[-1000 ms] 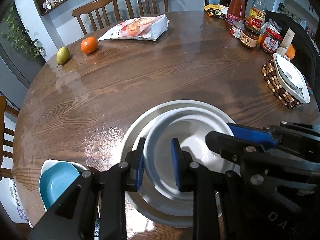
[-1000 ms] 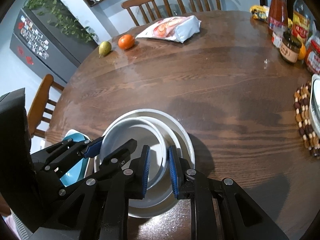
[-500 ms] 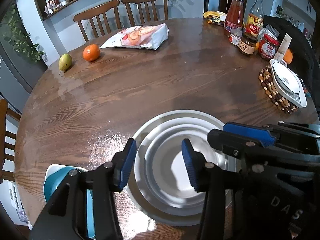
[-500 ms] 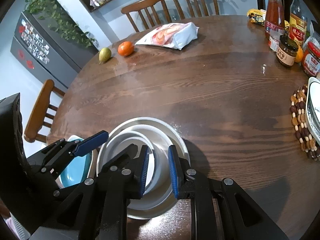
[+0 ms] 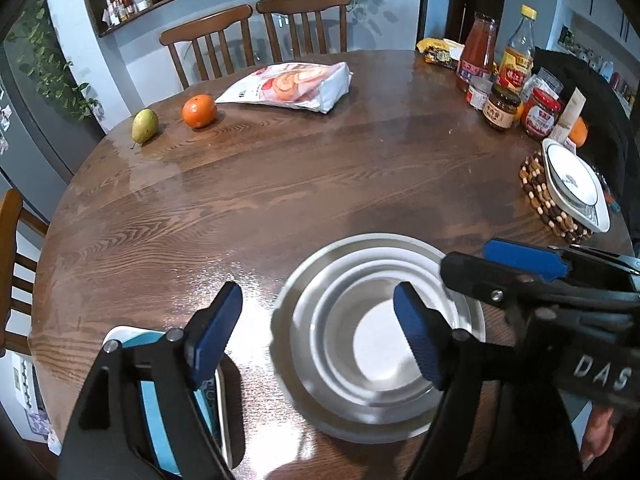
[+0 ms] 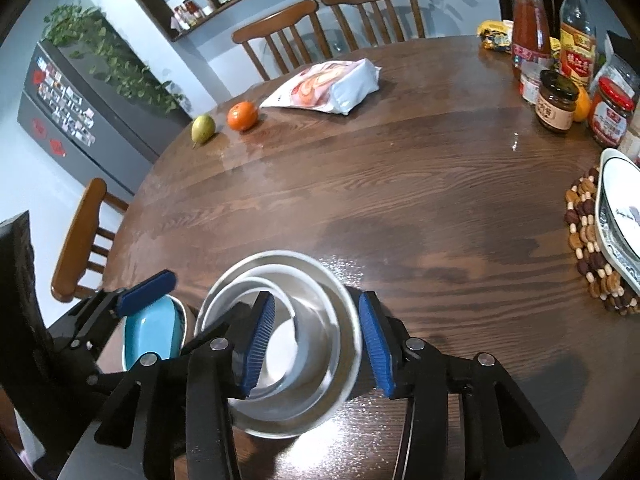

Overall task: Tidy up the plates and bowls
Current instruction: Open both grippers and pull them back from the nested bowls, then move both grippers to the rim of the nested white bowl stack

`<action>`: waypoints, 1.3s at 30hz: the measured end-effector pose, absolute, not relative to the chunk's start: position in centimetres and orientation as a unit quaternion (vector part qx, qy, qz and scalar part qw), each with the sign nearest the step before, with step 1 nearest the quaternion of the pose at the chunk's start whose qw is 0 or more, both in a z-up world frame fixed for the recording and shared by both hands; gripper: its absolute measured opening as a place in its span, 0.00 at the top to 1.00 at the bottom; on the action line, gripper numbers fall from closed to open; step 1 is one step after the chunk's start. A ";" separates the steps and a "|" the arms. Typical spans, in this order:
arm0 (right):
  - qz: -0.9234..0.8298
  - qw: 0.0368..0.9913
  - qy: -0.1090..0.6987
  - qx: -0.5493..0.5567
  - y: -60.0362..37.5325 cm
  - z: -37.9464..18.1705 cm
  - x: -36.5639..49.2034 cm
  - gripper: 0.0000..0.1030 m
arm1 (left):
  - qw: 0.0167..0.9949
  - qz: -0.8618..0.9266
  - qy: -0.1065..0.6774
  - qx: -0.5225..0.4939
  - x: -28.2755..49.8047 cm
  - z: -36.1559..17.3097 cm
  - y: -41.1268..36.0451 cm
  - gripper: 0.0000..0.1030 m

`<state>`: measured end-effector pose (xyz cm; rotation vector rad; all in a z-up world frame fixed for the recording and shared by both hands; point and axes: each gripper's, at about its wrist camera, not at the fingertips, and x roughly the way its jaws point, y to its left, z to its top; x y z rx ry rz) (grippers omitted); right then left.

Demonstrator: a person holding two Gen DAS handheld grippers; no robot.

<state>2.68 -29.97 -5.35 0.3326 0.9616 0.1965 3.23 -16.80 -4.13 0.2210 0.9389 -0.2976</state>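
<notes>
Here, closest to the cameras, both grippers hang over the near edge of the round wooden table [image 5: 280, 184]. The left gripper [image 5: 318, 328] has its blue pads spread wide and opening further — nothing is pinched between them, though the left rim of the stacked white dishes [image 5: 380, 344] shows in the gap. The right gripper [image 6: 316, 344] is opening too; its pads stand either side of the stack's right rim without pressing on it. The stack itself is a wide plate with smaller bowls nested inside, resting flat on the table. Just to its left sits a blue dish [image 6: 150, 334] in a white-edged holder, partly hidden by the left gripper's frame.

Farther out, at the right edge, a white patterned dish [image 5: 576, 184] rests on a beaded mat [image 5: 536, 188]. Beyond that stand jars and bottles [image 5: 516, 80]. Toward the far side lie a snack bag [image 5: 292, 86], an orange [image 5: 199, 111] and a pear [image 5: 145, 125] — with two wooden chairs [image 5: 256, 36] behind the table.
</notes>
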 end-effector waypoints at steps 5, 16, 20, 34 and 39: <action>0.089 0.869 0.456 0.170 -31.0 -5.2 2.4 0.40 | 0.878 -0.130 0.454 0.085 3.6 -3.4 -15.2 0.16; 0.072 0.864 0.463 0.183 -33.3 -5.6 1.9 0.33 | 0.870 -0.090 0.484 0.039 4.5 -3.1 -10.4 0.01; 0.080 0.854 0.479 0.188 -33.7 -6.3 1.8 0.33 | 0.862 -0.091 0.498 0.017 4.5 -3.1 -9.0 0.01; 0.086 0.816 0.528 0.218 -35.3 -9.4 2.0 0.33 | 0.821 -0.113 0.558 -0.053 4.4 -5.1 -8.0 0.01; 0.088 0.814 0.531 0.216 -35.3 -9.7 2.1 0.33 | 0.810 -0.111 0.569 -0.092 4.6 -5.4 -7.7 0.03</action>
